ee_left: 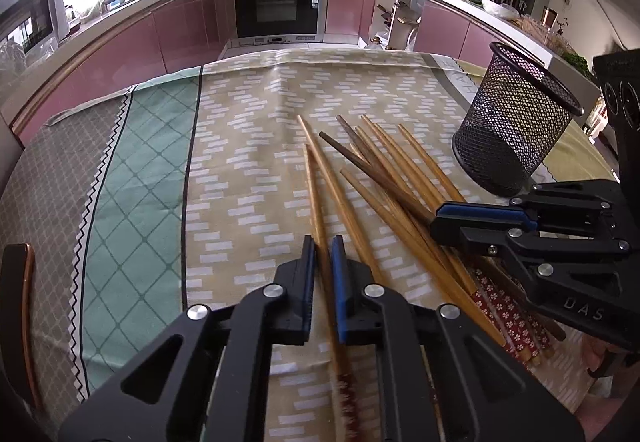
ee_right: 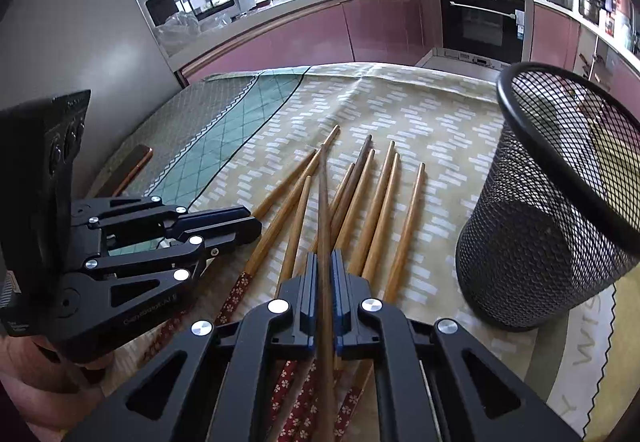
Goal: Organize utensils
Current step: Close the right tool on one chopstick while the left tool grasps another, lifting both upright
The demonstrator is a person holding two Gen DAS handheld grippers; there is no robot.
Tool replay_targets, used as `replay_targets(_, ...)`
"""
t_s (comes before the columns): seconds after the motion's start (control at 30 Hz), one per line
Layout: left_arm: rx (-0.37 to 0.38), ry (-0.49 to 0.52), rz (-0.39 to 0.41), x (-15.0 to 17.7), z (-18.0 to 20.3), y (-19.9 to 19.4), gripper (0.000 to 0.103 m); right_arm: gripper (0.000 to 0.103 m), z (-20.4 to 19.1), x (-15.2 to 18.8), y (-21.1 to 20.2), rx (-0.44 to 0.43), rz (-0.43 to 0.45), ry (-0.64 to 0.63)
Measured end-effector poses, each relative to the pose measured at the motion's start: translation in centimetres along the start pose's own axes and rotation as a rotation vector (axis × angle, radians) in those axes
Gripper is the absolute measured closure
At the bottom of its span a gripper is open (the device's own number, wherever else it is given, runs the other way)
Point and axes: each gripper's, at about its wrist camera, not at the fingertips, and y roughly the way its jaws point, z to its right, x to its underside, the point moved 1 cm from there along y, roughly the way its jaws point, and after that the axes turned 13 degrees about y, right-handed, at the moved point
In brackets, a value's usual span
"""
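Your left gripper's fingers (ee_left: 308,282) are squeezing one light chopstick (ee_left: 314,193), and your right gripper's fingers (ee_right: 310,294) are squeezing one dark chopstick (ee_right: 325,209). Both sets of jaws are closed tight on their sticks. From the left wrist view, your left gripper (ee_left: 322,274) is sitting at 6 o'clock and your right gripper (ee_left: 460,219) is reaching in from 4 o'clock.

Just past the fingers, the rest of the chopsticks (ee_right: 372,209) are lying in a loose fan on the tablecloth (ee_left: 248,145), tips pointing toward 12 o'clock. Their near ends are showing red with little white flowers.

The black mesh cup (ee_right: 536,242) is standing upright at 3 o'clock in the right wrist view, near the pile but not touching it. It is looking empty, so you are only starting: no chopstick is in yet, and every one is waiting for its turn.

You are seeing "DAS" on the right gripper's side. The small print on the left gripper is too tiny to read. Big letters on the cloth are partly cut off.
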Motion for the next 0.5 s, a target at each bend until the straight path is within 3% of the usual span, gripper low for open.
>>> replay_targets(0.2, 0.022, -0.029, 0.041, 0.3, -0.2, -1.9, 0.095, 0.097, 0.1, -0.1, -2.1, -0.059, 0.033, 0.017)
replay_targets(0.5, 0.129, -0.029, 0.176, -1.1, -0.5, -7.4, 0.096, 0.097, 0.8, -0.3, -7.2, -0.159, 0.14, 0.044)
